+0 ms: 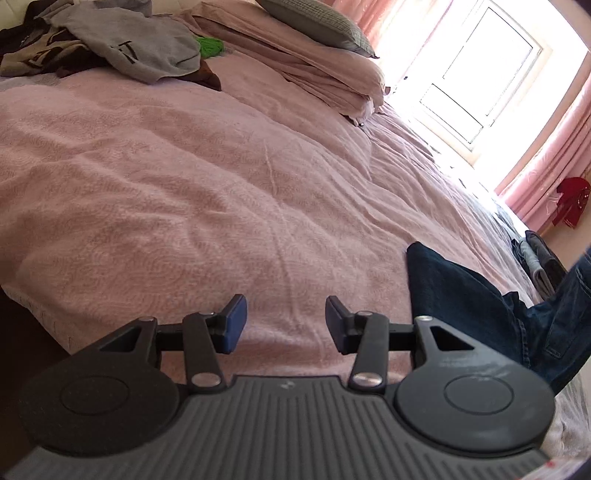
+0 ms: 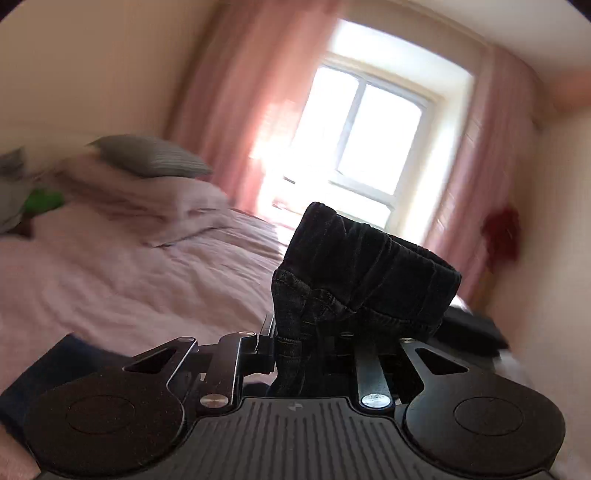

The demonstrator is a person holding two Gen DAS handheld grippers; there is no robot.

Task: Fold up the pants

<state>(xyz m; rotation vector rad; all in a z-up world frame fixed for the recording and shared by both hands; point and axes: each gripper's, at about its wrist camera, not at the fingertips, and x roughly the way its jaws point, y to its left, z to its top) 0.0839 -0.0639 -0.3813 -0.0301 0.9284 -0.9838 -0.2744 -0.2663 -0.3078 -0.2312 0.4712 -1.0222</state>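
Left wrist view: your left gripper (image 1: 286, 319) hangs low over the near part of the bed (image 1: 184, 192), its blue-padded fingers (image 1: 232, 323) spread wide with nothing between them. Below them lies only the pink, lightly creased bedspread (image 1: 155, 155). Just to the right of that gripper, one dark denim leg of the jeans (image 1: 461, 291) rests on the bedspread, and the cloth rises out of the frame at the right edge. Further along the bed, at the head end, a pile of loose clothes (image 1: 110, 40) sits at the upper left with a bright green item (image 1: 210, 47) beside it. A folded pink quilt (image 1: 310, 62) lies next to the pile with a grey pillow (image 1: 317, 22) on top. Beyond the bed stand the bright window (image 1: 487, 74) and a pink curtain (image 1: 546, 155), with a red item (image 1: 570, 201) hanging against it.

In the right wrist view, your right gripper (image 2: 314, 350) has its fingers clamped on the jeans (image 2: 365, 269). The gathered waistband end bunches up in front of the lens, lifted above the bed (image 2: 110, 273), and a seam strip hangs down between the fingers. A dark blue part of the cloth lies at the lower left, though blur hides its edges. Farther back you see the same grey pillow (image 2: 151, 157) on the quilt, then the window (image 2: 369, 133) framed by the pink curtain (image 2: 243, 103), all softened by blur.
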